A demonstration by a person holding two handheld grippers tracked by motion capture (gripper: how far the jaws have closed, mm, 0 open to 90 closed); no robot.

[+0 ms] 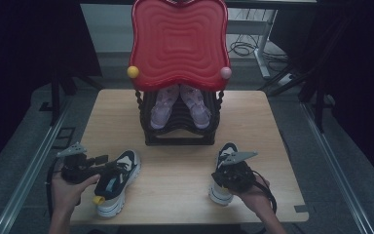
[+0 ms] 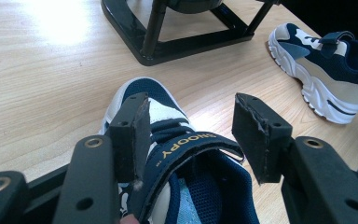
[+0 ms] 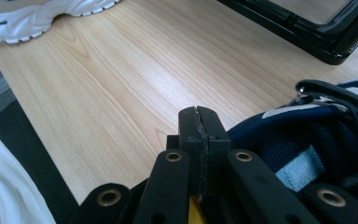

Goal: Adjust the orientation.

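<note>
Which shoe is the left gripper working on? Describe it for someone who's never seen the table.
Start at the black rack under the red tray at the table's far middle. Come toward the person's left hand: the navy and white sneaker lying there, under the left gripper. Unlike its twin on the right, its strap reads SNOOPY in yellow between open jaws.
</note>
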